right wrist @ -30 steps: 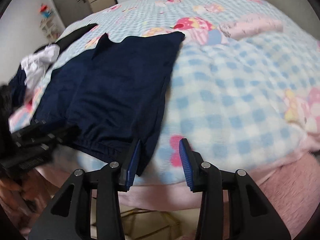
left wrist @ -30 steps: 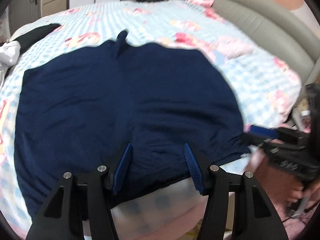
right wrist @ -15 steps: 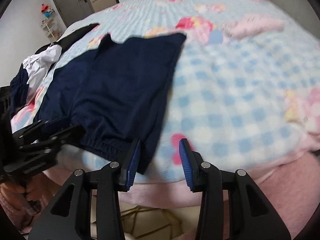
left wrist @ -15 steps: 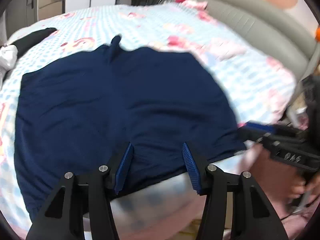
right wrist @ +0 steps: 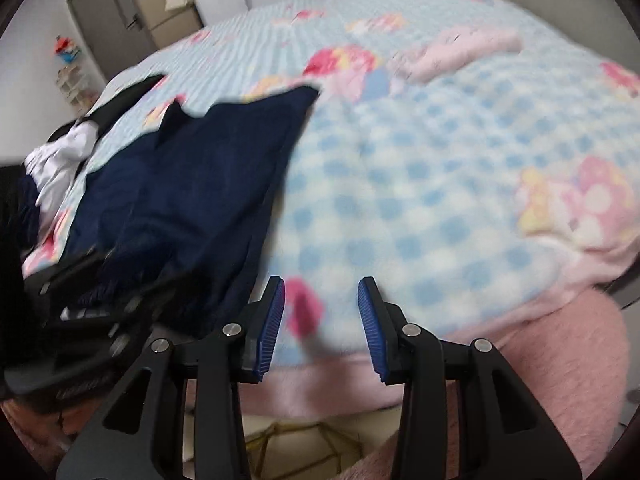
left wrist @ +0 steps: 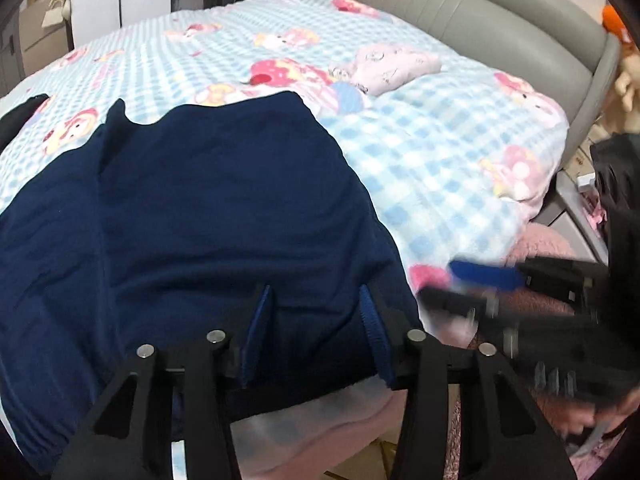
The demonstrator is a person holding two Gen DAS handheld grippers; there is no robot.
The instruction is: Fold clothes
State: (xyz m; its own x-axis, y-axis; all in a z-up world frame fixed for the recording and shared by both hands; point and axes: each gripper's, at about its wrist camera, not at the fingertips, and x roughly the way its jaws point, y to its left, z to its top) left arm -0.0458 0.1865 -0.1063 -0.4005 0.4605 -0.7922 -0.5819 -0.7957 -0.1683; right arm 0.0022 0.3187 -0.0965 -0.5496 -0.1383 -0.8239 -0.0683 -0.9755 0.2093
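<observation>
Dark navy shorts lie spread flat on the blue checked blanket of a bed. My left gripper hangs over the shorts' near edge, close to their right corner. Its jaws are closing, with the navy cloth lying between and under the blue pads, which do not pinch it. My right gripper stands open over the bare blanket just right of the shorts, nothing between its pads. In the left wrist view it shows blurred as the right gripper; the left gripper is a dark blur in the right wrist view.
A folded pale pink garment lies farther up the bed. White and black clothes are piled at the left side. A grey padded headboard runs along the far right. The pink bed edge drops off near me.
The left gripper slid right along the shorts' near edge toward their right corner and its jaws narrowed. The right gripper shifted slightly right, off the shorts' corner.
</observation>
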